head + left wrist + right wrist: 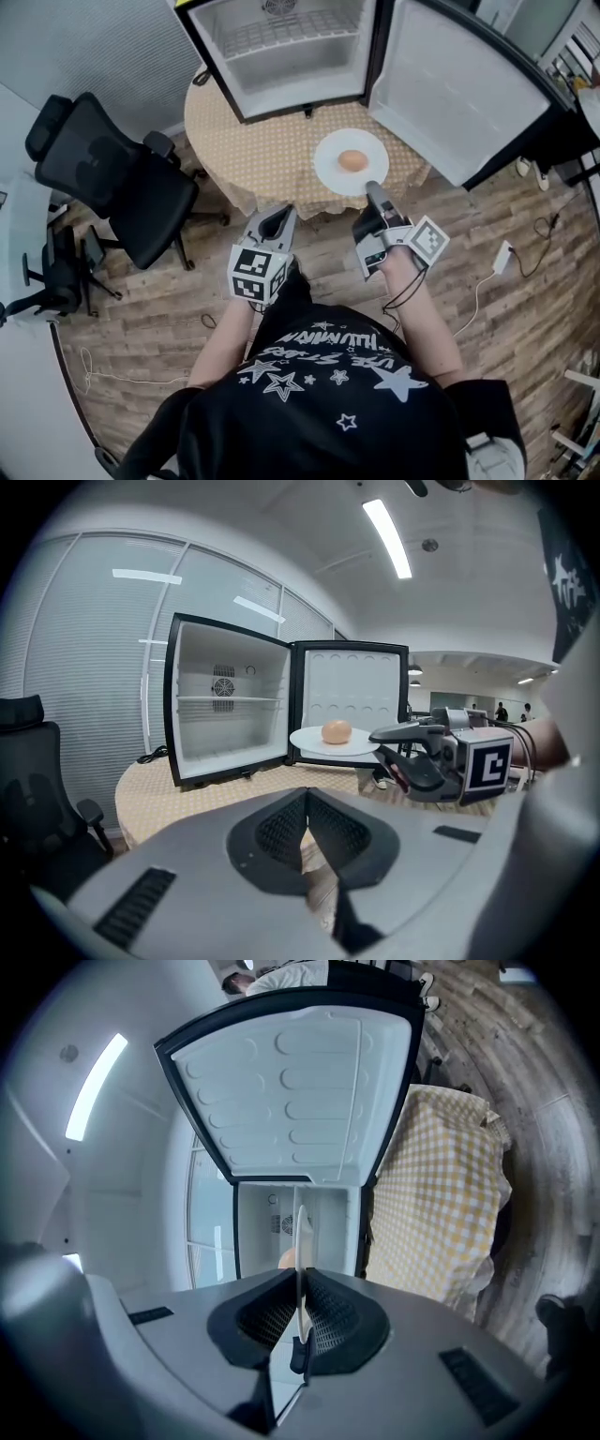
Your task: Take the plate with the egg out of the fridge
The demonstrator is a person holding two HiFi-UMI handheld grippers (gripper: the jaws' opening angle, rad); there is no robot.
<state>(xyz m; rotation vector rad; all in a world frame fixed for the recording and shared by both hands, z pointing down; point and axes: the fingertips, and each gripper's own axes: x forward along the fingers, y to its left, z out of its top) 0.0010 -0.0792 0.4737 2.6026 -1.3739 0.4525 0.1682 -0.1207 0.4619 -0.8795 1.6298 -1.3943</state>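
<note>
plate (328,171) — egg (352,160) atop, in right gripper (374,188)

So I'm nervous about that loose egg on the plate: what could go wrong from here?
1. The right gripper pinches the plate at one spot on its rim only. If the plate sags or tilts, the egg could roll off onto the table.
2. The open fridge door stands close beside the plate, so a sideways swing could knock it.
3. The left gripper is shut and apart from the plate, giving it no support.
</note>
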